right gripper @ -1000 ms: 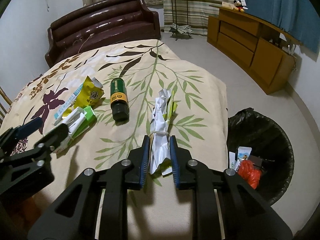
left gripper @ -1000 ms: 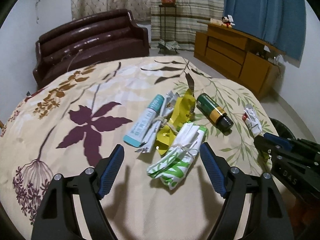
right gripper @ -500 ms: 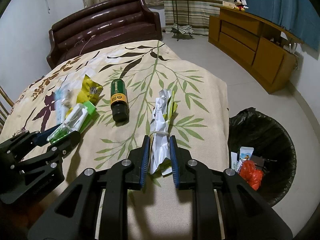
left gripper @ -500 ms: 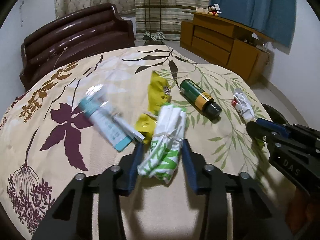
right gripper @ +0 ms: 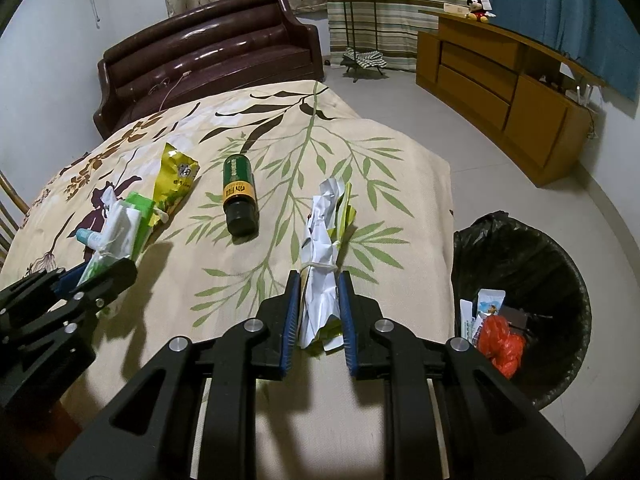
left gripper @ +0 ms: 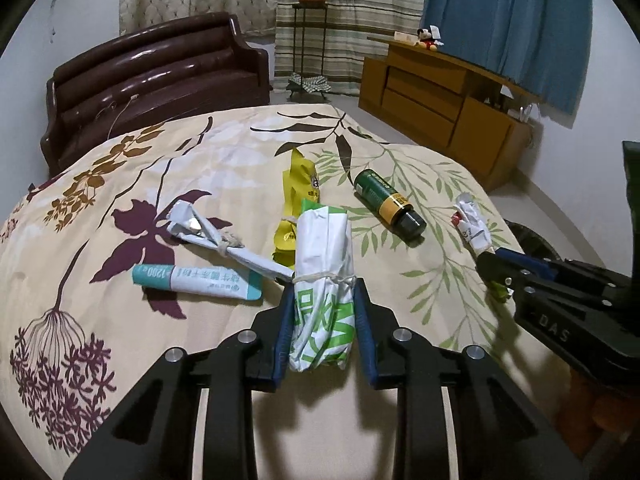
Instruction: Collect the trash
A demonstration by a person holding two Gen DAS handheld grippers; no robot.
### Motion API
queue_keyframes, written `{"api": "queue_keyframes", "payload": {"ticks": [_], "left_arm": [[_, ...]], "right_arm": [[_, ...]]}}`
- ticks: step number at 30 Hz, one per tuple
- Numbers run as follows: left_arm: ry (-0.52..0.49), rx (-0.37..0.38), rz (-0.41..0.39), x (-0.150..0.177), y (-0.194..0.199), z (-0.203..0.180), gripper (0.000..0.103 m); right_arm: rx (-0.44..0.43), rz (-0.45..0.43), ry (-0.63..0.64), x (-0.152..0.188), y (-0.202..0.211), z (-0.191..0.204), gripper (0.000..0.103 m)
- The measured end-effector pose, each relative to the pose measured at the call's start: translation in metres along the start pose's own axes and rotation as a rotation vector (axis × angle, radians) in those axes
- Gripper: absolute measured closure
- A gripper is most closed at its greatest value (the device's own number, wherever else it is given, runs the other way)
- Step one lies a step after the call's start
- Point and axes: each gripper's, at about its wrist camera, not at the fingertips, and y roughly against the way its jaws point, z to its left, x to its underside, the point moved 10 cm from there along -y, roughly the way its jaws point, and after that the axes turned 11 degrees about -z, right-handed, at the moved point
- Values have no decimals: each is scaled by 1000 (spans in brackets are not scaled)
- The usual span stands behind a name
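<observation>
My left gripper [left gripper: 323, 290] has its jaws closing on a green and white tied wrapper bundle [left gripper: 324, 240], with both blue pads against its sides. It lies on the floral tablecloth [left gripper: 200, 168]. Over the table's right edge my right gripper [right gripper: 319, 278] is shut on a crumpled white paper bundle [right gripper: 322, 220] tied with string. A dark green bottle [left gripper: 388, 202] lies on its side between the two bundles. Beside it are a yellow wrapper [left gripper: 298, 196], a teal and white packet [left gripper: 200, 282] and a tied grey wrapper [left gripper: 216, 236].
A bin lined with a black bag [right gripper: 524, 280] stands on the floor right of the table, with several bits of trash inside. A dark brown sofa [left gripper: 152, 76] is beyond the table and a wooden cabinet [left gripper: 440, 100] along the right wall.
My left gripper went from wide open to closed on the green and white bundle. The teal packet and grey wrapper got pushed to the left. The right gripper stayed put.
</observation>
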Motion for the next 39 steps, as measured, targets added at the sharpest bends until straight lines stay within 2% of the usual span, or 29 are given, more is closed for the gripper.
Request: {"api": "queue_keyframes", "payload": {"ticks": [13, 15, 17, 18, 29, 39], "left_arm": [[30, 12, 2, 12, 13, 0, 73], [38, 0, -4, 12, 13, 3, 65], [54, -8, -22, 9, 16, 6, 44], [63, -10, -32, 6, 17, 8, 42], [69, -5, -55, -2, 18, 5, 41], [112, -69, -14, 17, 24, 21, 41]], "right_arm": [[-4, -2, -4, 3, 4, 1, 85], [-4, -2, -5, 4, 4, 2, 85], [-5, -3, -5, 5, 5, 1, 85], [-5, -3, -5, 5, 5, 2, 85], [-8, 0, -11, 8, 6, 2, 85], [-26, 0, -16, 8, 8, 2, 85]]}}
